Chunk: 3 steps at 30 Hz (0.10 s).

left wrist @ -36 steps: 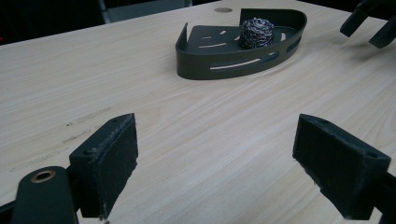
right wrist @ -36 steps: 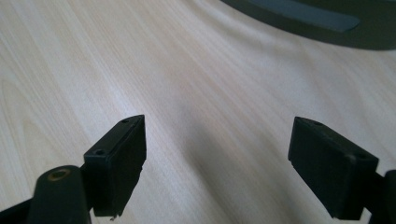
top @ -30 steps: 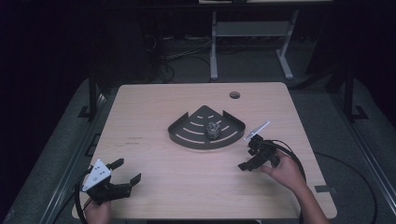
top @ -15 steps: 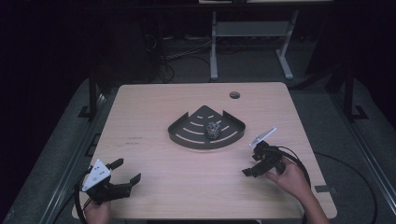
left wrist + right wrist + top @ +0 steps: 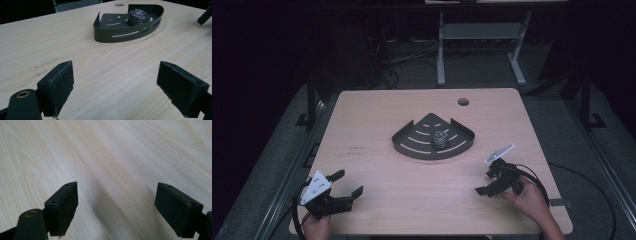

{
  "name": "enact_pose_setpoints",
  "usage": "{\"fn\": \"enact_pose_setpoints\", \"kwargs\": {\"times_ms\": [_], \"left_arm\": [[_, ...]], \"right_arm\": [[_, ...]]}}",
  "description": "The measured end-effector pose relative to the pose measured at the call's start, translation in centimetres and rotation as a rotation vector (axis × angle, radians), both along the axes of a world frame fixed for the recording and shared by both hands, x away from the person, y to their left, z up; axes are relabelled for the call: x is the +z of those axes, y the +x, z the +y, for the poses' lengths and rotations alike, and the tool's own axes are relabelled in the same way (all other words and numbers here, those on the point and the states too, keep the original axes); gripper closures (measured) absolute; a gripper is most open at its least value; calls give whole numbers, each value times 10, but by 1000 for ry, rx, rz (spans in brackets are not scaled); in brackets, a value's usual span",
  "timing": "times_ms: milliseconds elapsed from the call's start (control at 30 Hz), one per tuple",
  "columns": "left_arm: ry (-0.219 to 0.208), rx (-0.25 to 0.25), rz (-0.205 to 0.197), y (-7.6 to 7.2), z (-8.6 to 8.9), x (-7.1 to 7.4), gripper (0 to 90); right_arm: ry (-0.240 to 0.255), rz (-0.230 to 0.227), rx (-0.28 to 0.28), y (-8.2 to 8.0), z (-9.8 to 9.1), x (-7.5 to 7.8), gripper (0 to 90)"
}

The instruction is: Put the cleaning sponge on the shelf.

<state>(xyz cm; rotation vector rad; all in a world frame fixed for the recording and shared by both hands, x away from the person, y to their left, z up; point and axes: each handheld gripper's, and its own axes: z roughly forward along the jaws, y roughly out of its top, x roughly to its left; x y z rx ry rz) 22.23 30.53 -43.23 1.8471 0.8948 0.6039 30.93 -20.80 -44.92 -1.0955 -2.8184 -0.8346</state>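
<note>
A dark quarter-round tray point(image 5: 412, 145) with slotted floor lies at the table's middle. A steel-wool scourer point(image 5: 441, 140) sits inside it, toward its right. From the left gripper view the tray point(image 5: 117, 33) and scourer point(image 5: 136, 17) stand far ahead. My left gripper point(image 5: 348, 182) rests at the near left corner, open and holding nothing, as its own view confirms point(image 5: 115, 85). My right gripper point(image 5: 486, 182) is near the front right, well clear of the tray, open over bare wood point(image 5: 116, 205).
The wooden table point(image 5: 372, 115) has a round cable hole point(image 5: 463, 101) at the back right. The other gripper's jaw tip point(image 5: 205, 16) shows at the top right of the left gripper view. Dark floor, cables and a white stand lie beyond the table.
My right gripper has drawn back from beside the tray toward the near right edge, staying open. The left gripper, tray and scourer have not moved.
</note>
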Motion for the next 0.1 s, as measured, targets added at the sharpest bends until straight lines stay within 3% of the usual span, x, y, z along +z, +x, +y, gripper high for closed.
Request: {"fn": "enact_pose_setpoints", "kwargs": {"times_ms": [100], "left_arm": [[-1,-2,-1,1,0,0,135]], "right_arm": [[13,-16,-3,-9,-3,1,175]]}}
